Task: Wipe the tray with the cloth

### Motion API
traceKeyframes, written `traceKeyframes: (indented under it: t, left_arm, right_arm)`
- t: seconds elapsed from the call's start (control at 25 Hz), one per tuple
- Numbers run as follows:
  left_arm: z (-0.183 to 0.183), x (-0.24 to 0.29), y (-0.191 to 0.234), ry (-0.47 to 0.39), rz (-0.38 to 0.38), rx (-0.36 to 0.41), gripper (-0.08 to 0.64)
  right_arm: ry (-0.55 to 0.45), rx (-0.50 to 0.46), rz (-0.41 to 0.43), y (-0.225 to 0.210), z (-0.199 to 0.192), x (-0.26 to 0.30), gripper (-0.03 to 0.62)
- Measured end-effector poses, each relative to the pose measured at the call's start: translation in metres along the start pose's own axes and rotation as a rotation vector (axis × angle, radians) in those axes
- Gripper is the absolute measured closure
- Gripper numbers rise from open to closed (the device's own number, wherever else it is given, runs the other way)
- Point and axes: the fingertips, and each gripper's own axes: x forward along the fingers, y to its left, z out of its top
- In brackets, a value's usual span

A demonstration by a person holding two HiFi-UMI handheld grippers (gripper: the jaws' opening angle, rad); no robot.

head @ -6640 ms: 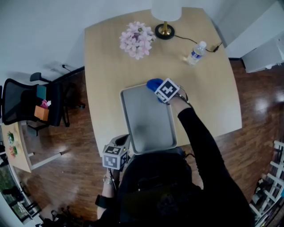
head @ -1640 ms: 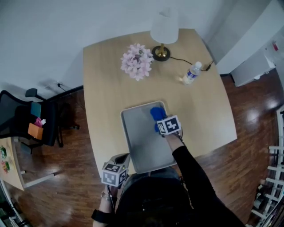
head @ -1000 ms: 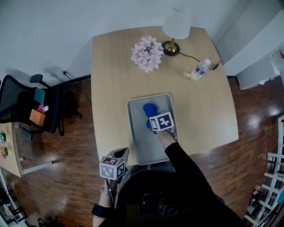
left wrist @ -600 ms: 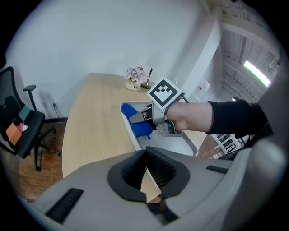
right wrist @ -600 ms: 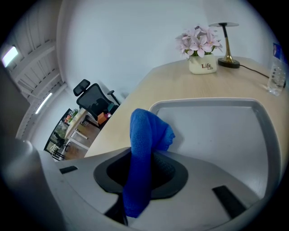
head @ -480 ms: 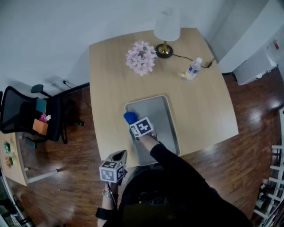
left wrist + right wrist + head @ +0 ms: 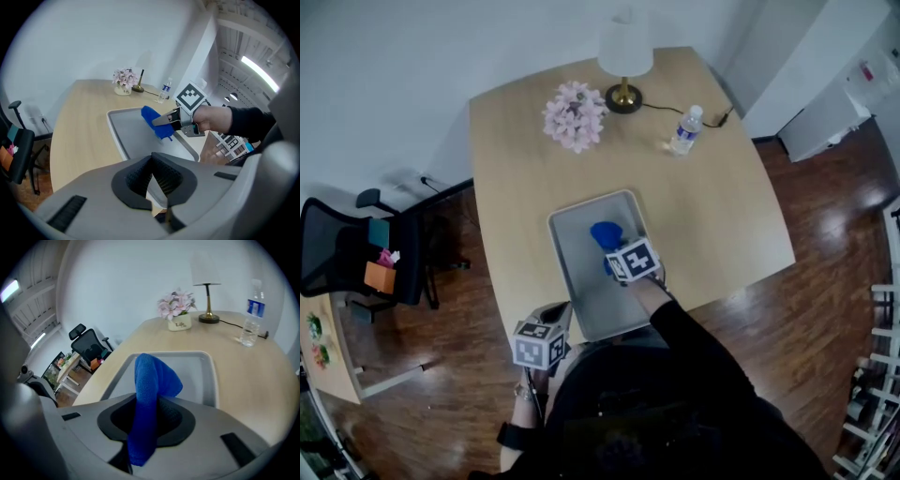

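A grey metal tray [image 7: 577,272] lies on the wooden table [image 7: 712,216] near its front edge. My right gripper [image 7: 612,247] hovers over the tray's middle, shut on a blue cloth [image 7: 605,233] that bunches out ahead of the jaws. In the right gripper view the cloth [image 7: 150,390] hangs through the jaws above the tray [image 7: 208,376]. My left gripper [image 7: 555,317] sits at the tray's near left corner, its jaws closed on the rim. The left gripper view shows the tray [image 7: 131,136], the cloth [image 7: 152,119] and the right gripper [image 7: 161,123] ahead of the left gripper [image 7: 152,177].
At the table's far side stand a pot of pink flowers [image 7: 574,114], a lamp [image 7: 624,56] with its cable, and a water bottle [image 7: 685,129]. A black office chair [image 7: 347,253] stands on the wood floor to the left.
The right gripper swept the cloth to the tray's left edge, then back right to the middle. The left gripper stayed at the near left corner.
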Motion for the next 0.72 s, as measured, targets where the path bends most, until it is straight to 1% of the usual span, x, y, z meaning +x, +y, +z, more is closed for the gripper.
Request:
traceKeyframes:
  t: [0.16,0.24,0.48,0.64,0.72]
  left_arm:
    - [0.000,0.003,-0.007,0.004,-0.014,0.014,0.558]
    - [-0.001,0.002,-0.008,0.006,-0.011,0.013,0.558]
    - [-0.007,-0.004,-0.004,0.003,0.015,-0.014,0.558]
    - [-0.016,-0.008,0.000,0.000,0.030,-0.039,0.558]
    - [-0.021,-0.012,0.005,-0.001,0.040,-0.053,0.558]
  right_arm:
    - [0.016,0.018,-0.090,-0.047,-0.027,-0.014,0.494]
    - [0.030,0.030,-0.103,-0.057,-0.037,-0.012,0.494]
    - [0.048,0.058,-0.100,-0.063,-0.048,-0.010,0.494]
    - [0.030,0.033,-0.110,-0.063,-0.044,-0.011,0.494]
    - [0.025,0.026,-0.093,-0.052,-0.042,-0.007,0.494]
